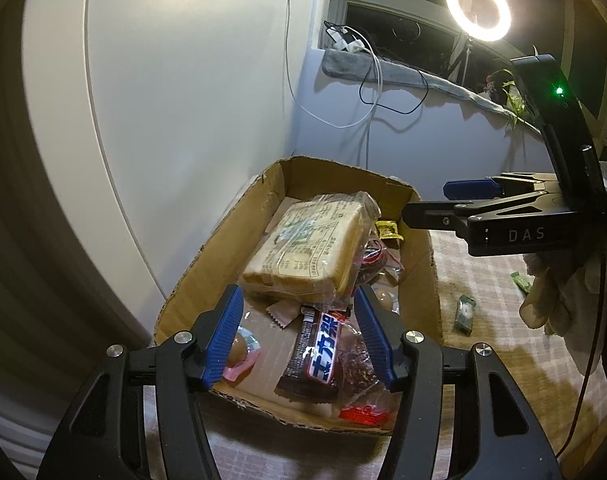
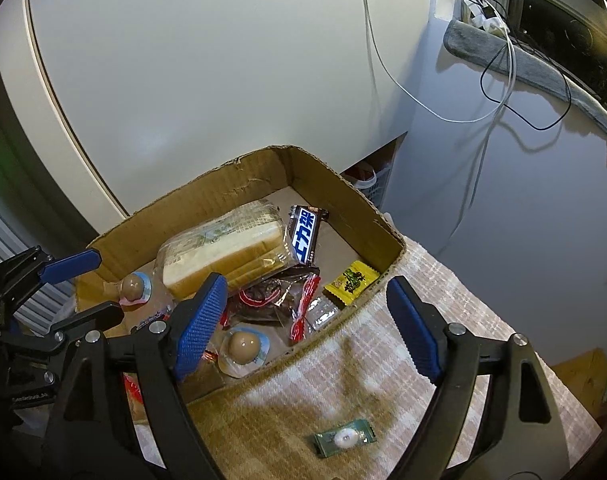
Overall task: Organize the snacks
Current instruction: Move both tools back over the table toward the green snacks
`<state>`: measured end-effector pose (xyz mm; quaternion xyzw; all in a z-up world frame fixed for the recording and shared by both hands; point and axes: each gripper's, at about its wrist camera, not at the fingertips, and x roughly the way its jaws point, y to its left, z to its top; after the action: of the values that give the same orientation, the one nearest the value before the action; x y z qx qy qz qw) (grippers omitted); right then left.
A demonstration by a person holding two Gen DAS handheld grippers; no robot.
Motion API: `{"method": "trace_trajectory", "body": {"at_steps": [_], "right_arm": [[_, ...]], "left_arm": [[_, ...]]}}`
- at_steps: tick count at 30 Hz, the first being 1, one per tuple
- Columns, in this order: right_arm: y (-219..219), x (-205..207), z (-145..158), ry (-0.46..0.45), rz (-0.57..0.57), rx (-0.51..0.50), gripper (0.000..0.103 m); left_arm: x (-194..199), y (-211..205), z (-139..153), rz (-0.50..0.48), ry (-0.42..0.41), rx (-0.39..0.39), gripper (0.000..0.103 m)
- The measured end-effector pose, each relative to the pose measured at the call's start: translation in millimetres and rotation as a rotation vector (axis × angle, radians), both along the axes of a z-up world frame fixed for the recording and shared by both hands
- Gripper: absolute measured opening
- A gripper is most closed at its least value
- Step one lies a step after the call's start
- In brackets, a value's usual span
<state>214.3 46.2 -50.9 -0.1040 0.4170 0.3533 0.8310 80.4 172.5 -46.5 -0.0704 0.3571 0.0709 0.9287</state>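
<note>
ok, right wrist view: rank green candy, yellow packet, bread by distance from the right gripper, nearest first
1. green candy: on the cloth outside the box, just below the open right gripper.
2. yellow packet: inside the box, by its near right wall.
3. bread: deeper in the box, to the left.

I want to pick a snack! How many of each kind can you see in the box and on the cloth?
Bread loaf: 1
Chocolate bar: 1
Yellow packet: 1
Packed eggs: 2
Clear red-trimmed packets: at least 1, too jumbled to count
Green candy, on the cloth outside the cardboard box: 1
Total: at least 7
</note>
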Motion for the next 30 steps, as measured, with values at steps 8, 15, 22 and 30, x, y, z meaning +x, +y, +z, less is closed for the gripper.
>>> {"method": "trace_trajectory", "body": {"at_steps": [8, 15, 22, 30], "right_arm": [[-26, -6, 9, -0.002, -0.026, 0.017, 0.084], [-65, -19, 18, -0.072, -0.076, 0.001, 0.084], [-116, -33, 17, -0.099, -0.14, -0.013, 0.084], [-186, -44, 4, -0.063, -0.238, -0.027, 0.084]], "left_arm": [[-5, -14, 8, -0.025, -0.021, 0.002, 0.057], [-5, -37, 15, -0.075, -0.037, 0.001, 0.057], [1, -72, 15, -0.15, -0.037, 0.0, 0.057], [13, -116, 7, -0.25, -0.012, -0.008, 0.057]]}}
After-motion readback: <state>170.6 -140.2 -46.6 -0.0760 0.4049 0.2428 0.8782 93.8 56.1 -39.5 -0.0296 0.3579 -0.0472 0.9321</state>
